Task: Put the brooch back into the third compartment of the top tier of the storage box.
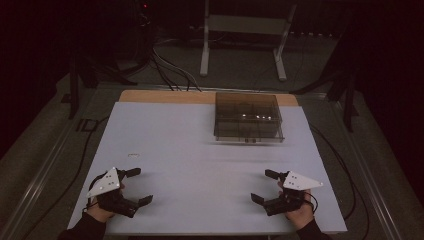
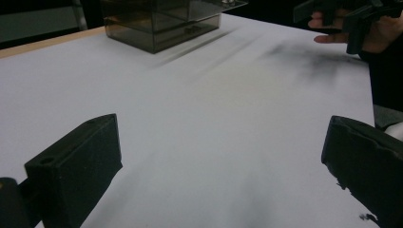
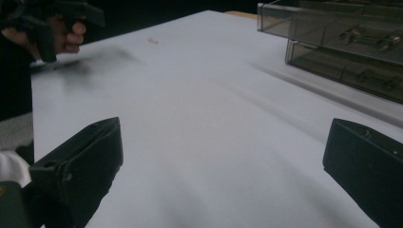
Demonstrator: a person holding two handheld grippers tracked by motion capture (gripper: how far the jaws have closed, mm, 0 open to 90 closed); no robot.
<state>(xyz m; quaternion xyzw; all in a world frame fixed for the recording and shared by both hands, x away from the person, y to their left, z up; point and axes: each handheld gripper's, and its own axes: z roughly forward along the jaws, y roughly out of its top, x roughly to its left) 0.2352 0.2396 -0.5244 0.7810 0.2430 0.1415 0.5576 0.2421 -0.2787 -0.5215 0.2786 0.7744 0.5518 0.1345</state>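
A smoky see-through drawer box (image 1: 248,116) stands at the far middle of the white table top (image 1: 200,150); small metal parts glint inside it. My left gripper (image 1: 139,186) rests near the front left corner, jaws wide apart with nothing between them. Near the front right, my right gripper (image 1: 264,185) is open too, and empty. In the left gripper view the box (image 2: 161,23) sits at the top and the other hand's gripper (image 2: 342,19) at the top right. The right gripper view has the box (image 3: 342,42) at upper right, with two drawers one above the other.
A tiny pale scrap (image 1: 133,155) lies on the table's left half, also seen as a small pale scrap (image 3: 152,41). Cables run over the dark floor beyond and beside the table. A white stand (image 1: 245,35) is behind it.
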